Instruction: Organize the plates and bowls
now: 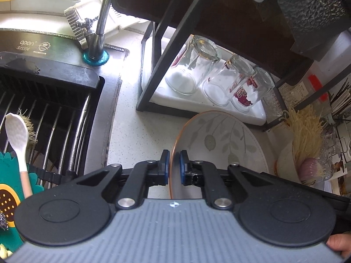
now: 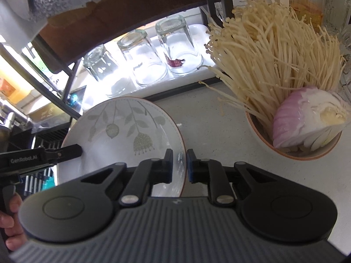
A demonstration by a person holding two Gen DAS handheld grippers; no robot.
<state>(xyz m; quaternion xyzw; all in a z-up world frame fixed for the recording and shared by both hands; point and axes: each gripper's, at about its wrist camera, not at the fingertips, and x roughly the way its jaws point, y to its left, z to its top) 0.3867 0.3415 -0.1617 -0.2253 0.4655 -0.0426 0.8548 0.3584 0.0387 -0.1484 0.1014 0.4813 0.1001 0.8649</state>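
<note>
- Spanning both views, the pale speckled counter [image 1: 129, 118] carries everything; its left edge meets the sink [image 1: 65, 100], where dark rack bars and a white spoon [image 1: 16, 129] show.
- A black-framed shelf [image 1: 158, 50] stands along the counter's back edge, with a white tray [image 1: 252, 111] under it bearing three upturned glasses [image 1: 193, 65].
- A faucet [image 1: 103, 19] rises at the sink's back corner, on a teal base.
- The plate [image 2: 122, 129], white with grey leaf prints and an orange rim, sits near the counter's front edge, just before the tray, between sink and bowl. It looks tilted up off the counter, its face towards the right wrist camera.
- The bowl [image 2: 294, 151] stands at the counter's right side, apart from the plate, holding enoki mushrooms [image 2: 267, 50] and a cut purple onion [image 2: 307, 122].
- The left gripper [image 1: 174, 164] is clenched on the plate's left rim: in its own view the blue pads sit on either side of the orange edge with almost no gap. From the right wrist view its black fingers [image 2: 70, 150] reach onto the plate's left side.
- The right gripper [image 2: 178, 164] is likewise clamped on the plate's right rim, the thin edge caught between its pads.
- A hand [image 2: 11, 219] shows at the lower left of the right wrist view, behind the left gripper's handle.
</note>
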